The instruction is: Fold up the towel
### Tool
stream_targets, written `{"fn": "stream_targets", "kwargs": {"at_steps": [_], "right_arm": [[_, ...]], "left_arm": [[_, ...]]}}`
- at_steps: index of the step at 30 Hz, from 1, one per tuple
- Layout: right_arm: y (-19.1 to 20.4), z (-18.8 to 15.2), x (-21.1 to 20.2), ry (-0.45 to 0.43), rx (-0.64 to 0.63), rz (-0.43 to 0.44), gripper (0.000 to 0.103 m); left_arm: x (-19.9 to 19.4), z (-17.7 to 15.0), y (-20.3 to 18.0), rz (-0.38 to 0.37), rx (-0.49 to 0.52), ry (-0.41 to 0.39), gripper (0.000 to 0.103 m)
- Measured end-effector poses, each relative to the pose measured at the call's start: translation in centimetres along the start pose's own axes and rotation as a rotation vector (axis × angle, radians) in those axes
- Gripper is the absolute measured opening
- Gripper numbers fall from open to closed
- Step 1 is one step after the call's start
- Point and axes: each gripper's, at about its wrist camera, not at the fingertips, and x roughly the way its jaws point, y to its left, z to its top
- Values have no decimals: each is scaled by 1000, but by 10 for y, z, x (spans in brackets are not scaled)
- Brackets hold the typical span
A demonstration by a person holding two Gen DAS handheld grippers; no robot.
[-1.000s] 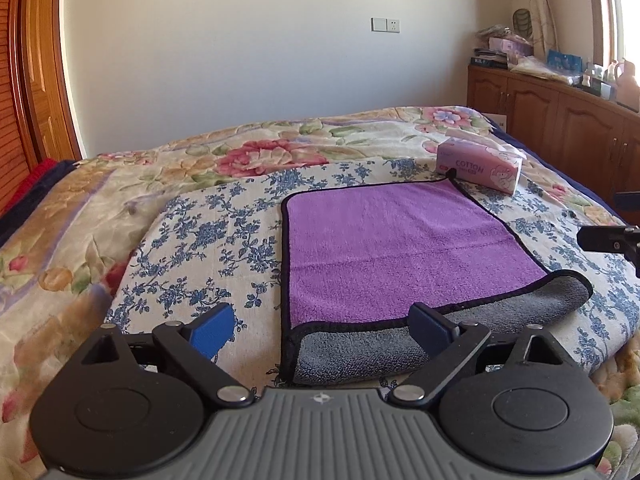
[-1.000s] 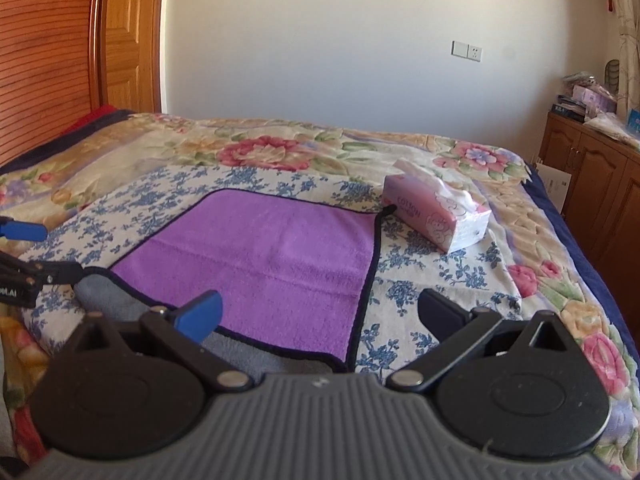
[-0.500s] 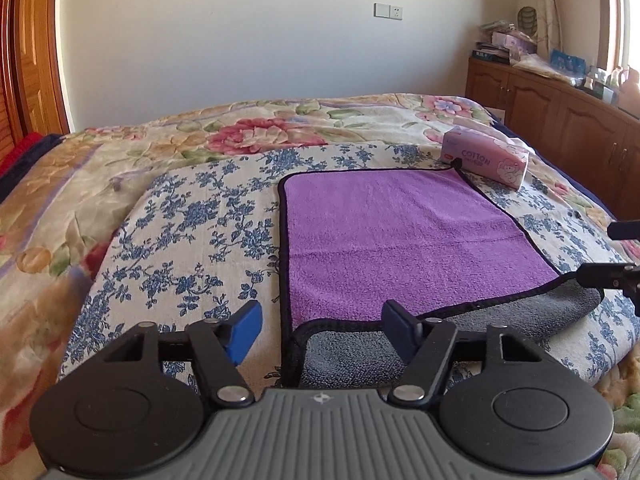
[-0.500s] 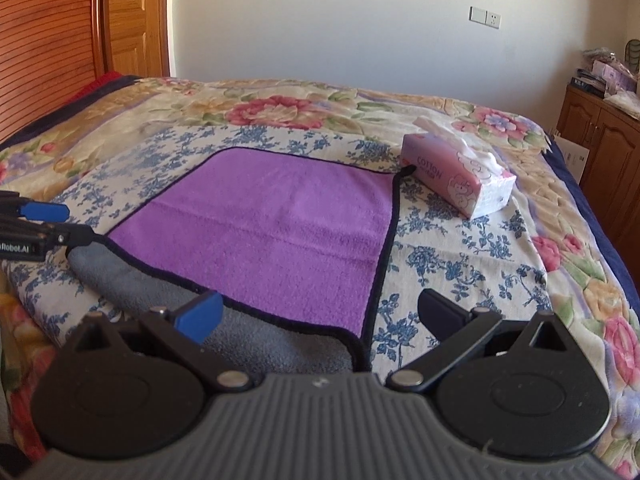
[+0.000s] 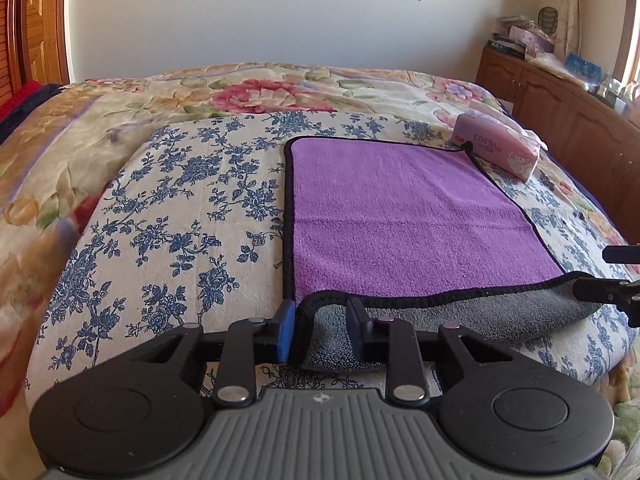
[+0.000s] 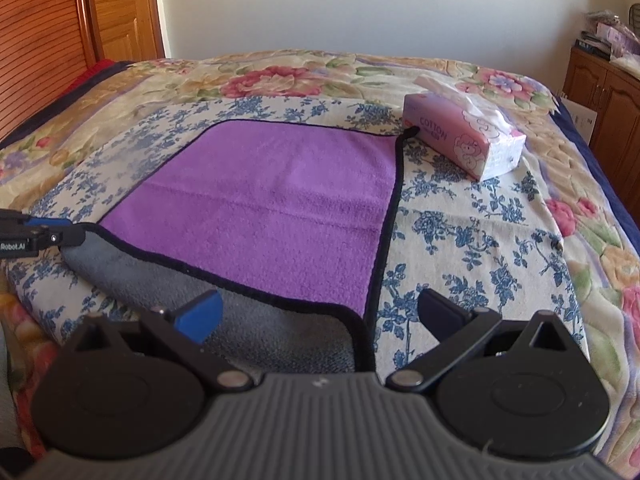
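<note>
A purple towel (image 5: 404,216) with black trim lies flat on the bed, its near edge turned up to show the grey underside (image 5: 460,316). It also shows in the right wrist view (image 6: 276,204). My left gripper (image 5: 322,330) straddles the towel's near left corner, fingers narrowed with a gap still between them. My right gripper (image 6: 320,316) is open wide around the near right corner. Each gripper's tip shows in the other's view, the right one (image 5: 608,292) and the left one (image 6: 44,236).
A pink tissue box (image 6: 464,142) sits by the towel's far right corner. The bed (image 5: 180,208) carries a blue-flowered sheet over a floral quilt. Wooden cabinets (image 5: 560,120) stand on the right, a wooden door (image 6: 120,8) on the left.
Both grippers moved forward and down to the towel's near corners. The left gripper's fingers narrowed around the left corner. The right gripper stayed wide open.
</note>
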Motion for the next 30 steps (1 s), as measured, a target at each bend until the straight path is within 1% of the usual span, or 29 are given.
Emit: {"fn": "stream_targets", "kwargs": {"at_steps": [4, 5, 6, 7, 11, 16, 18, 26, 28, 30], "right_arm": [[-3, -1, 4, 32, 14, 35, 102], [-3, -1, 5, 40, 20, 46, 98], [-4, -1, 6, 49, 23, 54, 90], [-4, -1, 6, 57, 26, 59, 87], [-4, -2, 8, 74, 32, 67, 84], [-9, -3, 9, 97, 63, 87, 75], [-11, -3, 10, 108, 73, 92, 69], [-16, -2, 8, 108, 96, 121, 51], [-16, -1, 8, 110, 95, 121, 45], [-17, -1, 8, 112, 91, 113, 35]], "left_arm": [[1, 0, 1, -3, -7, 10, 30], [1, 0, 1, -3, -5, 12, 30], [1, -1, 0, -2, -3, 13, 30], [1, -1, 0, -2, -1, 14, 30], [2, -2, -1, 1, 6, 20, 30], [2, -2, -2, 1, 13, 21, 30], [2, -2, -2, 0, 15, 21, 30], [1, -3, -3, -1, 20, 19, 30], [2, -2, -3, -1, 22, 19, 30], [2, -2, -4, -2, 24, 18, 30]]}}
